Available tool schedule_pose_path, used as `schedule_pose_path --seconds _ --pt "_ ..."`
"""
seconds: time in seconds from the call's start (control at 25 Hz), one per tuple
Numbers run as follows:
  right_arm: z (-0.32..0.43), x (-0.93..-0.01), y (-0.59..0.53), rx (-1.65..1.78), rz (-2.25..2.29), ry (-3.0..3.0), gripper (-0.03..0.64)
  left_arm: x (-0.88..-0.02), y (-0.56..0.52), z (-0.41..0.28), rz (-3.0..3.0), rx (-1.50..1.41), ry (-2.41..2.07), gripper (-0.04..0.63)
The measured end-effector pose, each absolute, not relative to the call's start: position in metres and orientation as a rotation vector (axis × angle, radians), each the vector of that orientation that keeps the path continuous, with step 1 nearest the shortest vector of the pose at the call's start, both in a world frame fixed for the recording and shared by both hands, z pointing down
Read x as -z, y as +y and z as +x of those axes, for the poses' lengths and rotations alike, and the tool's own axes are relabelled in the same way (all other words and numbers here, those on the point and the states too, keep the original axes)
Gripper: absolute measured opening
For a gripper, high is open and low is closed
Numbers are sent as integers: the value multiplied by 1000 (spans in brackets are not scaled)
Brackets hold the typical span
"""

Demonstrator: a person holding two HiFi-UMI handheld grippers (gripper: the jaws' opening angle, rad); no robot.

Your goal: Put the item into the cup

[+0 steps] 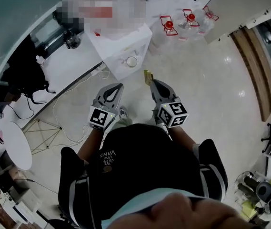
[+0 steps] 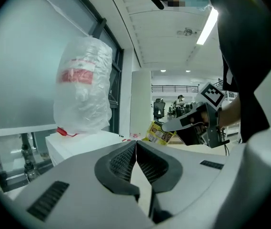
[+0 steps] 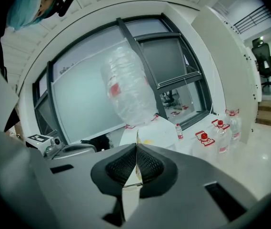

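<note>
A white cup stands near the front edge of a small white table. My right gripper is shut on a thin yellow packet, held in the air just short of that table. In the right gripper view the packet shows edge-on, pinched between the shut jaws. In the left gripper view the same packet hangs from the right gripper. My left gripper floats beside it to the left, jaws shut with nothing between them.
A large clear plastic bag sits on the white table. Water bottles with red caps stand on the floor beyond. Cables and a tripod lie left, by a long counter. A round white table stands far left.
</note>
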State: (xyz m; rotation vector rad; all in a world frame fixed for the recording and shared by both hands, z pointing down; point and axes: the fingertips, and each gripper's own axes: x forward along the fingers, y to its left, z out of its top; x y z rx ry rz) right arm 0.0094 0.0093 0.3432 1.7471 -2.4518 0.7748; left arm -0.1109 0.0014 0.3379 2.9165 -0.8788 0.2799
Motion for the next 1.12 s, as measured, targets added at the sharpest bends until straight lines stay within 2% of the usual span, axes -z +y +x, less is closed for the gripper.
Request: schedule_pose_path --seconds 0.44,1.12 --pt "16 -398 -29 -837 1896 -2317 43 -406 -39 -122 2918 -389 -765 20" --pt "35 -514 -132 -850 1702 -2334 43 -541 -122 -80 2785 -430 -975 20"
